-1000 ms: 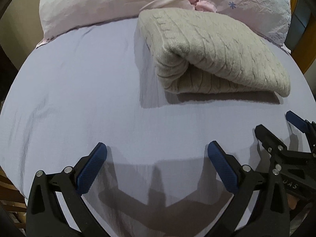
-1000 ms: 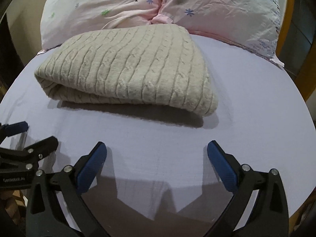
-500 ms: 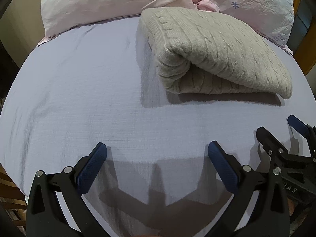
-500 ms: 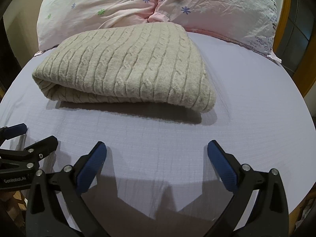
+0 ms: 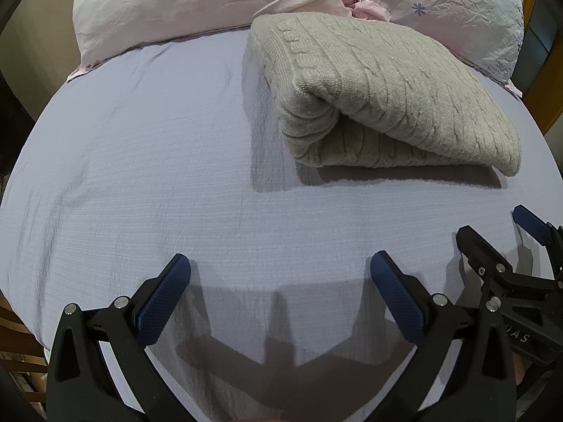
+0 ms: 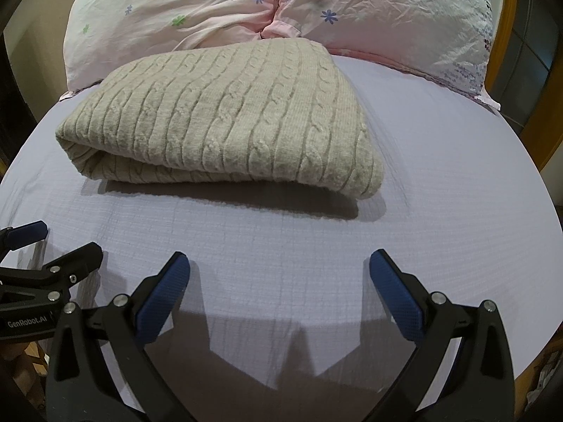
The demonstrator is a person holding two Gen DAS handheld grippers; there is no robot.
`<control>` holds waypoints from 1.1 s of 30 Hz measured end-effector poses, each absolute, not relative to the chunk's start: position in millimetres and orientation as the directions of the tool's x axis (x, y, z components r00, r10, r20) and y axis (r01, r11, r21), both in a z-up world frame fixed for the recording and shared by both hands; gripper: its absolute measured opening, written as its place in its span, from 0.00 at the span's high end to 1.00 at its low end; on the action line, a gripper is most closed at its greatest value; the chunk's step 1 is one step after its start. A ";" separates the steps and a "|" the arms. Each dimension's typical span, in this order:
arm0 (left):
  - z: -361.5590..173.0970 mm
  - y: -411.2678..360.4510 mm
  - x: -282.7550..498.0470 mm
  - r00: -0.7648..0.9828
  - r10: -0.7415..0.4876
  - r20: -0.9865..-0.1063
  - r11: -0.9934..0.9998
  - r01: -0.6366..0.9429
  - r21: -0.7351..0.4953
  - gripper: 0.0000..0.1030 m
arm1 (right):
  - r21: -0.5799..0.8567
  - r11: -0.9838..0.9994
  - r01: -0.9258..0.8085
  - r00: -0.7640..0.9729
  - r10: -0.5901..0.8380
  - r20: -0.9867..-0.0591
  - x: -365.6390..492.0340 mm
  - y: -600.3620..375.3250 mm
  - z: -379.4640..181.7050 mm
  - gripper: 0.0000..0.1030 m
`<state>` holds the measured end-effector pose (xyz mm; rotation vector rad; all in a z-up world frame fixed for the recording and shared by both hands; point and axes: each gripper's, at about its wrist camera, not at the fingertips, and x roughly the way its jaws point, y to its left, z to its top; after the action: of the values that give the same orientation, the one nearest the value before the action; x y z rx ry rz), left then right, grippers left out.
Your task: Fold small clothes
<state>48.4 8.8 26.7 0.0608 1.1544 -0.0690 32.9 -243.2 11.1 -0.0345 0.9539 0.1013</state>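
A beige cable-knit sweater [image 5: 387,95] lies folded in a thick rectangle on the lavender bed sheet [image 5: 140,161], its far edge near the pillows. It also shows in the right wrist view [image 6: 225,126]. My left gripper [image 5: 279,270] is open and empty, low over the sheet, in front and left of the sweater. My right gripper [image 6: 279,270] is open and empty, in front of the sweater's near edge. Each gripper shows at the edge of the other's view: the right one [image 5: 492,235] and the left one [image 6: 52,242].
Two pink flowered pillows [image 6: 169,17] [image 6: 394,17] lie side by side behind the sweater. A wooden bed frame [image 6: 542,133] runs along the right. The sheet [image 6: 457,193] spreads flat to the left of the sweater and in front of it.
Both grippers have drawn slightly back and up from the sweater, staying open. The sweater has not moved.
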 end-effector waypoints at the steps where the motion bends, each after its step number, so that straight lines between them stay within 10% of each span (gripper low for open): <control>1: 26.5 8.9 48.5 0.402 -0.023 -0.915 0.996 0.087 0.013 0.01 | 0.015 0.995 -0.100 0.573 0.070 -0.816 32.8 -243.1 11.1 0.02; 33: 26.1 9.0 48.4 0.399 -0.024 -0.917 0.996 0.090 0.012 0.01 | 0.016 0.996 -0.085 0.559 0.061 -0.827 31.7 -244.4 12.1 0.02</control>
<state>48.4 9.0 26.1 0.0630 1.1588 -0.0721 31.7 -244.4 12.1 -0.0272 0.9735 0.0862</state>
